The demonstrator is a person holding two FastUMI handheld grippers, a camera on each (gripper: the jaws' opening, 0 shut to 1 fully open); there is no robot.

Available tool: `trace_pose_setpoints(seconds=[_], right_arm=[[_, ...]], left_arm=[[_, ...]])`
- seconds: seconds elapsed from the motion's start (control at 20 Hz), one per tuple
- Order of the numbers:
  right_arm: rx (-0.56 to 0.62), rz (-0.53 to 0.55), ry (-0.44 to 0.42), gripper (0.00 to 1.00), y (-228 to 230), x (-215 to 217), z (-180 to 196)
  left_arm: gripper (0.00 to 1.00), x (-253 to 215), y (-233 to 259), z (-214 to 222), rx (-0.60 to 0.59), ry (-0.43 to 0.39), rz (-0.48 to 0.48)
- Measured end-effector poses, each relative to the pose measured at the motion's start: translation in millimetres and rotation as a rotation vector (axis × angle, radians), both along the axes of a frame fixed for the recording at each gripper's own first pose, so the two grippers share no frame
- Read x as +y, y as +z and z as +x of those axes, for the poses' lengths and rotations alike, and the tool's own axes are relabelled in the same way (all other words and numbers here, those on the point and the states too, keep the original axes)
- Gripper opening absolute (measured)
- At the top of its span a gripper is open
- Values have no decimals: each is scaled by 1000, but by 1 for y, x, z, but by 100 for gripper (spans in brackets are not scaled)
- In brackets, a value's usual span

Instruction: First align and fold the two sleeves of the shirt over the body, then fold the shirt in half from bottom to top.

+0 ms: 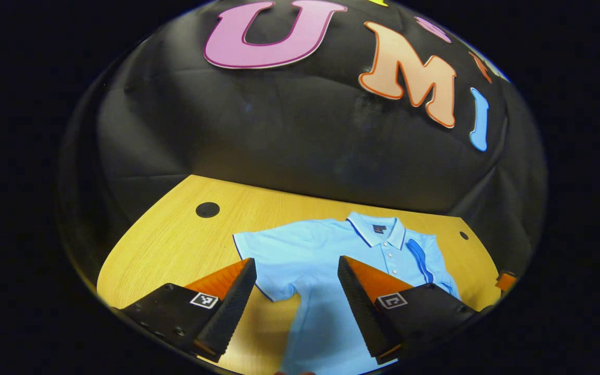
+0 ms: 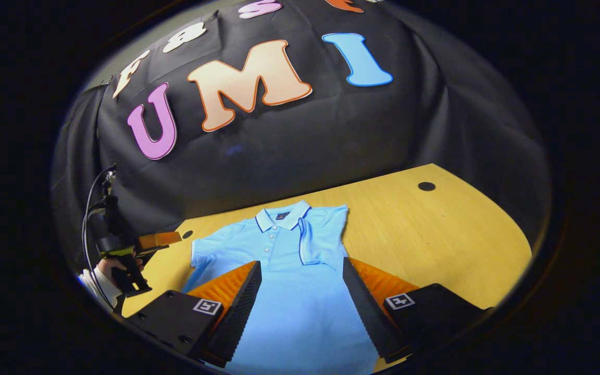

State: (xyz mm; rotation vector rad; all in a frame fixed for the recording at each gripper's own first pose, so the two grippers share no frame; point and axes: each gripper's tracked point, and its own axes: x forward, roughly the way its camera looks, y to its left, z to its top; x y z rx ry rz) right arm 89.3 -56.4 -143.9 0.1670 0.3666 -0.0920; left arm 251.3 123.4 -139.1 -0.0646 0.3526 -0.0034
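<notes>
A light blue polo shirt [image 1: 326,250] lies flat on the wooden table [image 1: 175,245], collar toward the wall. One sleeve [image 2: 323,234] is folded over the body. The other sleeve [image 1: 258,252] still spreads out to the side, as also shows in the right gripper view [image 2: 206,255]. My left gripper [image 1: 296,259] is open above that spread sleeve and the shirt's side. My right gripper [image 2: 301,261] is open over the lower body of the shirt [image 2: 289,291]. In the right gripper view a hand holds the left gripper [image 2: 146,245] at the table's left edge.
The table [image 2: 435,245] has round dark holes [image 1: 207,210] [image 2: 426,186] near its far corners. Bare wood lies on both sides of the shirt. The black cloth wall stands just behind the table. A cable [image 2: 89,208] hangs by the left gripper.
</notes>
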Motion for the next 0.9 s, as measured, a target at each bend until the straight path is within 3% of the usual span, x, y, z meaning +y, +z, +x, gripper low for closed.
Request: trace_pose_setpoints(seconds=[0.05,0.1,0.25,0.3,0.35,0.75,0.85,0.9], right_arm=[[3,3,-18,93,0,1,-8],[4,2,-35,98,3,1,-13],[1,2,-86,98,6,-1,-26],[5,5,-101,93,6,-2,-29],[9,5,-114,98,6,-3,-31],[3,-14,-170,98,13,-16,-39],[12,-19,-170,98,10,-15,-38],[13,-21,-168,93,10,-14,-38]], left_arm=[[94,6,-7,13,9,7,3],[94,12,-14,22,26,8,15],[94,27,-39,47,66,12,86],[94,29,-48,51,84,7,102],[94,30,-55,54,100,7,110],[96,27,-80,62,147,-2,99],[84,34,-84,61,166,9,141],[79,41,-85,60,172,25,169]])
